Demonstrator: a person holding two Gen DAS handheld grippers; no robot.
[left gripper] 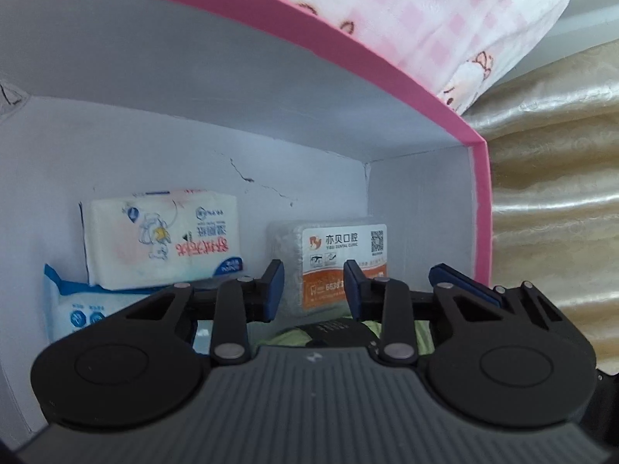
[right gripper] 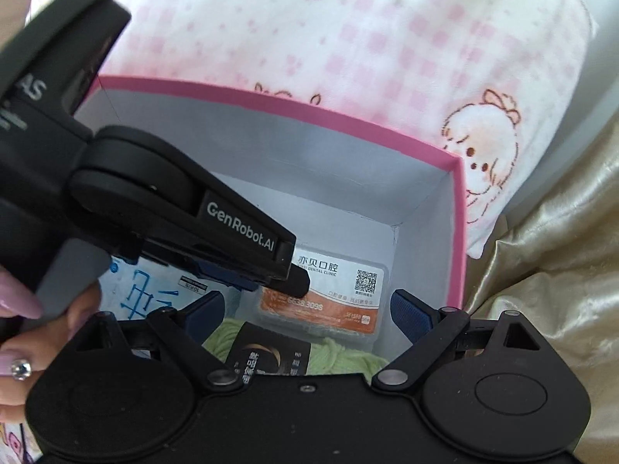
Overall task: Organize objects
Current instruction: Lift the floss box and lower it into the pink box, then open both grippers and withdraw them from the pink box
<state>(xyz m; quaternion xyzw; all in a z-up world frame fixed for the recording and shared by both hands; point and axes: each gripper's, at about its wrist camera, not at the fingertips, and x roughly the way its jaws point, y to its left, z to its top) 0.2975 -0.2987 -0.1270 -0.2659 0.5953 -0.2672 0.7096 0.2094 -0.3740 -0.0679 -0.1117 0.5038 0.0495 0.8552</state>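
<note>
- Bedding forms the background: one pink-checked pillow point(right gripper: 348, 38) printed with cartoon animals lies behind the box, and gold satin fabric point(left gripper: 553, 212) lies to its right.
- One open box point(left gripper: 479, 201) with a pink rim and white inner walls rests on this bedding; both grippers point down into it.
- Contents, left to right in the left wrist view: one blue-and-white wipes pack point(left gripper: 73, 301) flat at the far left, with one white tissue pack point(left gripper: 162, 236) on top of it and against the back wall.
- One clear plastic case with an orange-and-white dental clinic label point(left gripper: 340, 263) stands near the box's right corner, well apart from the tissue pack.
- One ball of green yarn point(right gripper: 348, 359) with one black paper band point(right gripper: 271, 355) lies nearest the cameras, just in front of the labelled case.
- Left gripper point(left gripper: 314, 286): jaws narrowed, nothing between the two blue pads; the labelled case sits beyond the gap. In the right wrist view its tip overlaps the case label; contact cannot be told.
- A hand point(right gripper: 23, 309) with long painted nails and one ring holds the left gripper.
- Right gripper point(right gripper: 307, 309): jaws spread wide and released, above the yarn and the case.
</note>
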